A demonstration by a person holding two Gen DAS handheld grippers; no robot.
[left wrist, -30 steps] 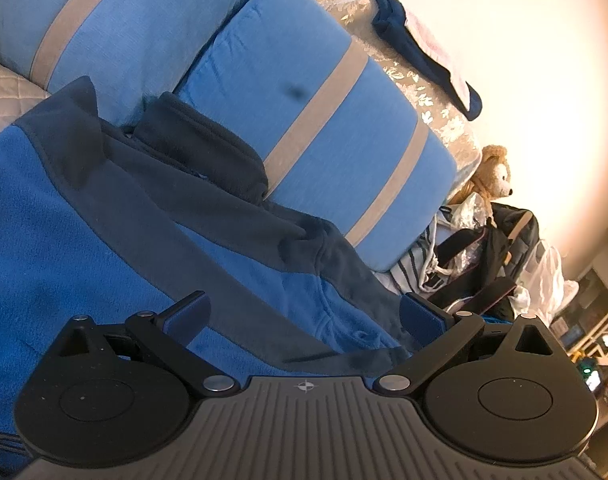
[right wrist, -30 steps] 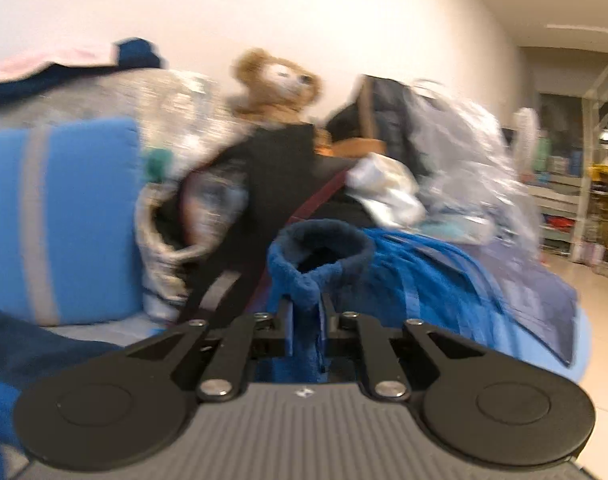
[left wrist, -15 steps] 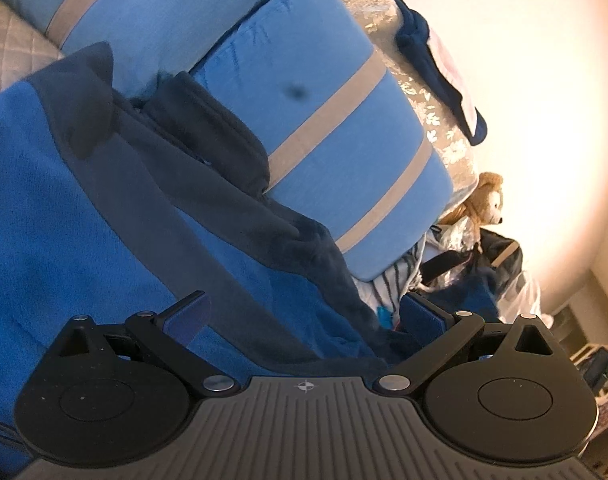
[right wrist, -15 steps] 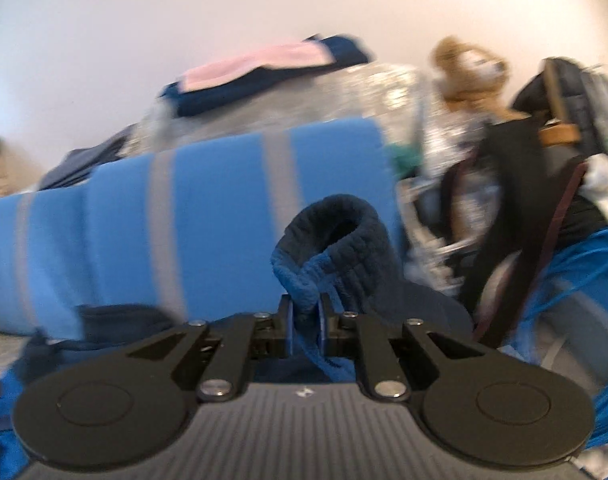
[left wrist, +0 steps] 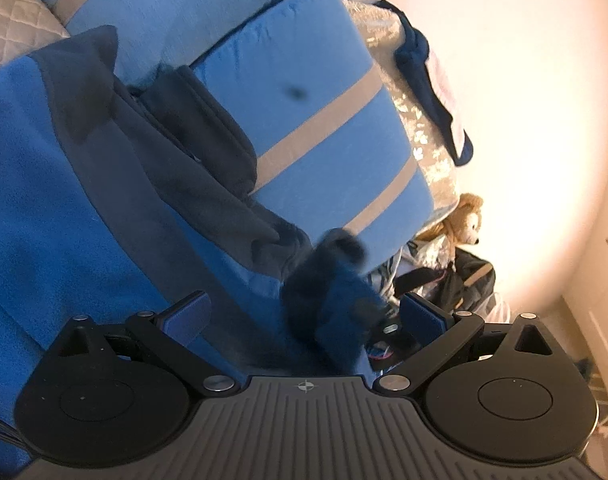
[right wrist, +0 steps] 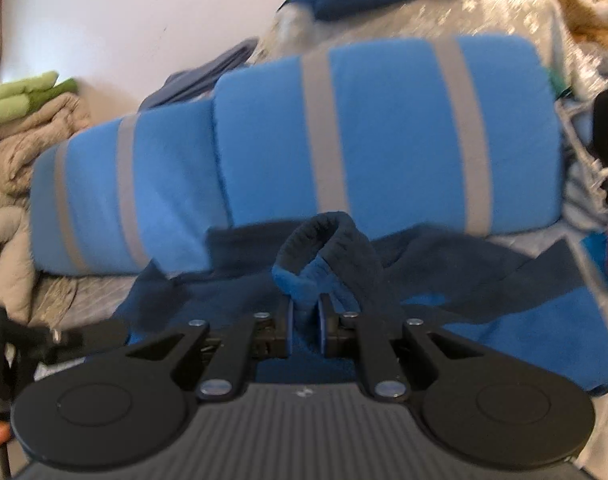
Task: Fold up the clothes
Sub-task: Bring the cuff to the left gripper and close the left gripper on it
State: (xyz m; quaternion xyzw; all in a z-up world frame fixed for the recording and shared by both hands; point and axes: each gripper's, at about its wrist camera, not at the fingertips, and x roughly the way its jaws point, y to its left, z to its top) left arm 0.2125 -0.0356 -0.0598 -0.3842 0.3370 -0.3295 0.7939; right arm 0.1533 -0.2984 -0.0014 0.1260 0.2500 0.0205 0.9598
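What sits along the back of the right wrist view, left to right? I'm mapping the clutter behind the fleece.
Green folded bedding → beige quilt → blue striped cushions → teddy bear.

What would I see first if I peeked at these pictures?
A big blue fleece top lies spread out, and the right gripper pinches its dark cuff. Behind sit blue cushions with grey stripes, and a teddy bear waits by the wall.
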